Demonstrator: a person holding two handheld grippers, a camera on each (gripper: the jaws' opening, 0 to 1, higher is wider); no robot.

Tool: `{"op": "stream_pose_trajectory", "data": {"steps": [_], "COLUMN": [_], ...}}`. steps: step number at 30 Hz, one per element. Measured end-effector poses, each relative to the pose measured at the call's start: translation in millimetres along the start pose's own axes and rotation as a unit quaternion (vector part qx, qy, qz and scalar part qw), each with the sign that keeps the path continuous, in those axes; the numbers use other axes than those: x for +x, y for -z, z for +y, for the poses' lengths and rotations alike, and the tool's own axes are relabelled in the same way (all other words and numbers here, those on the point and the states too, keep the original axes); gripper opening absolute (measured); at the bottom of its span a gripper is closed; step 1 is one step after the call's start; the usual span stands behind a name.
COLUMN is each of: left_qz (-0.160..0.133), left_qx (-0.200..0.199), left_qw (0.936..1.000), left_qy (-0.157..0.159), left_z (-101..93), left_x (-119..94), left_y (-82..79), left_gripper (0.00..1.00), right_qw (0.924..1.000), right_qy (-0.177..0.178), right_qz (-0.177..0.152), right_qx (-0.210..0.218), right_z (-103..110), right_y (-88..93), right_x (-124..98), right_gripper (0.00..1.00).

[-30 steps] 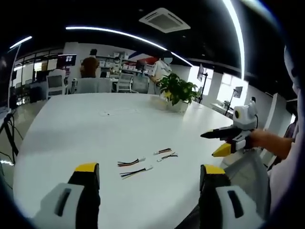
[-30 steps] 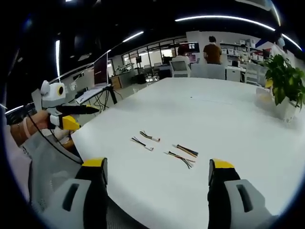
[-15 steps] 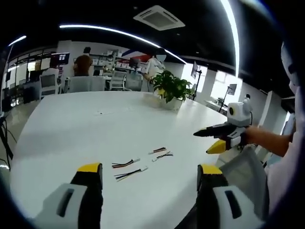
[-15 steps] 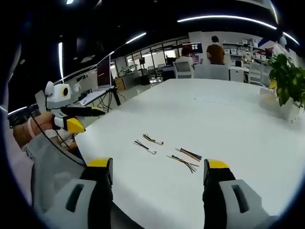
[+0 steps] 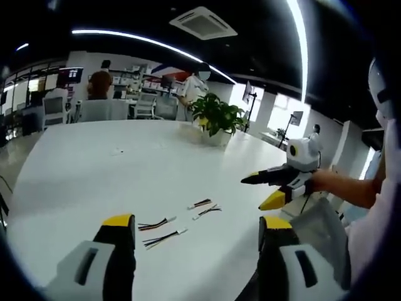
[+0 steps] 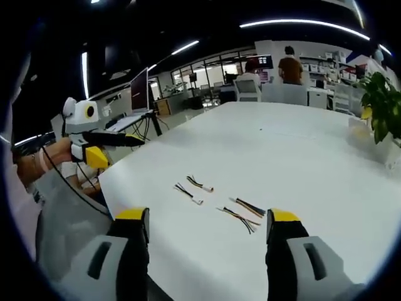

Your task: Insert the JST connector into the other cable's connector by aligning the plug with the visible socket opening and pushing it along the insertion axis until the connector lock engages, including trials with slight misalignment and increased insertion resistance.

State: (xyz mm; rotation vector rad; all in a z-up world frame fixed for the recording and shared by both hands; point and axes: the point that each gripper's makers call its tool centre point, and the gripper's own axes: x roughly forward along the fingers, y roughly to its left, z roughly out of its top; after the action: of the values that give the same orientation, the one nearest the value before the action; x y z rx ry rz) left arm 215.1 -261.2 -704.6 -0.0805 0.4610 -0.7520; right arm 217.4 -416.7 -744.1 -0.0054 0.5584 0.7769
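While we hold both tools above the near edge of the wide white round table (image 5: pixel 125 169), the four short multicoloured wire leads with small white JST connectors lie loose on its top, none of them gripped. From the left gripper view, the left gripper (image 5: pixel 195 233) has its yellow-tipped jaws spread wide with nothing between them; just beyond them lie one pair of leads (image 5: pixel 158 231), and a little farther the second pair (image 5: pixel 205 207). Our right gripper (image 5: pixel 270 190) comes in from the right, off the table's edge, its jaws parted and empty. From the right gripper view, the right gripper (image 6: pixel 208 221) frames the leads (image 6: pixel 194 189) and (image 6: pixel 242 212), all apart from each other. A green potted plant (image 5: pixel 216 118) stands farther back on the table.
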Motion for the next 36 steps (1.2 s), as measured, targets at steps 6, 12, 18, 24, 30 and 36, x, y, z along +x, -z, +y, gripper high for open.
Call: {"op": "stream_pose_trajectory", "data": {"steps": [6,12,18,24,30,36], "left_qz": [-0.002,0.001,0.008,0.022,0.018,0.026], "left_qx": [-0.013,-0.007,-0.03,-0.026,-0.019,-0.008], "left_qw": [0.9999,0.9999,0.9993,0.9991,0.9993,0.9992], "left_qy": [0.003,0.008,0.021,0.025,0.025,0.03], "left_z": [6.3,8.9,14.9,19.2,24.4,27.9], "left_x": [4,10,17,21,28,34], "left_y": [-3.2,-3.3,6.7,11.6,5.9,7.0], "left_gripper": [0.77,0.76,0.74,0.68,0.68,0.68], "right_qw": [0.9999,0.9997,0.9996,0.9997,0.9995,0.9992], "right_qy": [-0.011,-0.014,-0.011,-0.012,-0.018,-0.024], "right_qz": [0.008,0.007,0.002,0.006,0.01,0.011], "right_qx": [-0.008,-0.019,-0.026,-0.02,-0.026,-0.029], "right_z": [1,-1,-8,-16,-20,-25], "right_y": [-0.4,-3.4,-7.8,-6.8,-5.4,-6.3], "right_x": [7,14,17,19,21,25], "right_gripper": [0.68,0.64,0.57,0.55,0.54,0.51]}}
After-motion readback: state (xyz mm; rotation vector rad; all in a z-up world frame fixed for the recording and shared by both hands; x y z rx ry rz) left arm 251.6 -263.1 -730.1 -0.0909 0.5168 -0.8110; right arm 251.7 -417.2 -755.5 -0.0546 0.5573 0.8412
